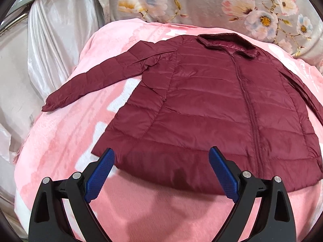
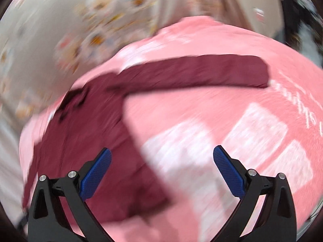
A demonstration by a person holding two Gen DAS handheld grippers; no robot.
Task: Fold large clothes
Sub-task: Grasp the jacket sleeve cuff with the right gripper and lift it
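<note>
Lying flat, jacket (image 1: 212, 109) points collar (image 1: 226, 44) away, hem near left tongs (image 1: 161, 161).

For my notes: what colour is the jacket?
Dark red, maroon. The jacket shows best in the left wrist view.

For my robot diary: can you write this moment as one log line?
step: before first fold | jacket: flat on pink blanket, sleeves spread | left gripper: open, empty | right gripper: open, empty, view blurred
</note>
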